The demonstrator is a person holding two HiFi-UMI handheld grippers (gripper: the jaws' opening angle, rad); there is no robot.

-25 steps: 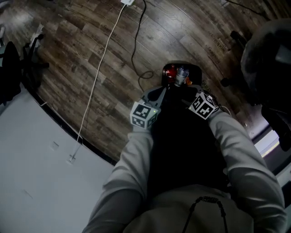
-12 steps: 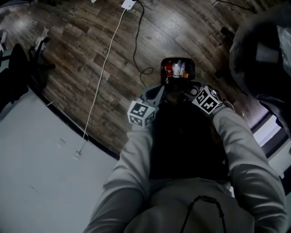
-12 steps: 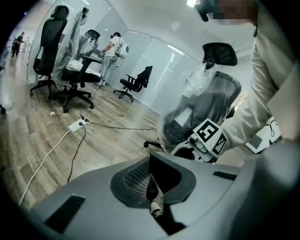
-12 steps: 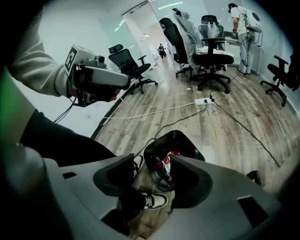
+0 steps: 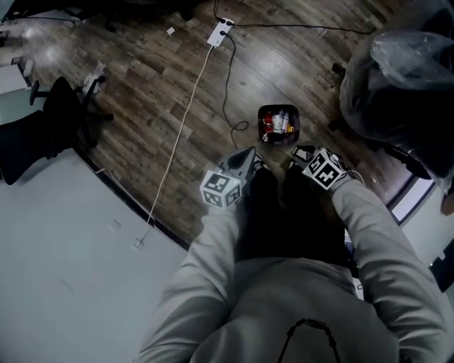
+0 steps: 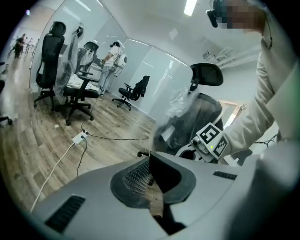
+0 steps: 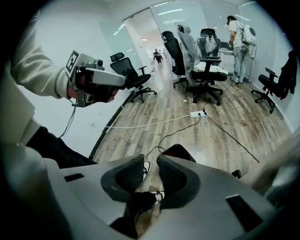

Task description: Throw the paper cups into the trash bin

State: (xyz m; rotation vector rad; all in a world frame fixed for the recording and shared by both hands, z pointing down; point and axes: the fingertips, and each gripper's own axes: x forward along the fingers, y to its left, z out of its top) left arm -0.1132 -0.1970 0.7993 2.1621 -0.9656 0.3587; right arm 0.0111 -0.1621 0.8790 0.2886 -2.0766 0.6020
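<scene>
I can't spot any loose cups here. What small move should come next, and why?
Probably turn and scan more of the floor: the trash bin already holds items, the left gripper is shut and empty, and the right gripper, its fingers having just been closing, has nothing between them.

open office, wheeled desk chairs (image 6: 50,51), glass partition walls (image 6: 157,77), wood-plank floor (image 5: 142,92), ceiling strip lights (image 6: 190,7)

The trash bin (image 5: 260,117) sits at one o'clock of the head view, its red and white contents (image 5: 278,126) too small to name. A plastic-wrapped chair (image 5: 397,78) at two o'clock and a black chair (image 5: 32,142) at nine are cut off by the edges. In the right gripper view, a jaw hides most of the bin.
</scene>
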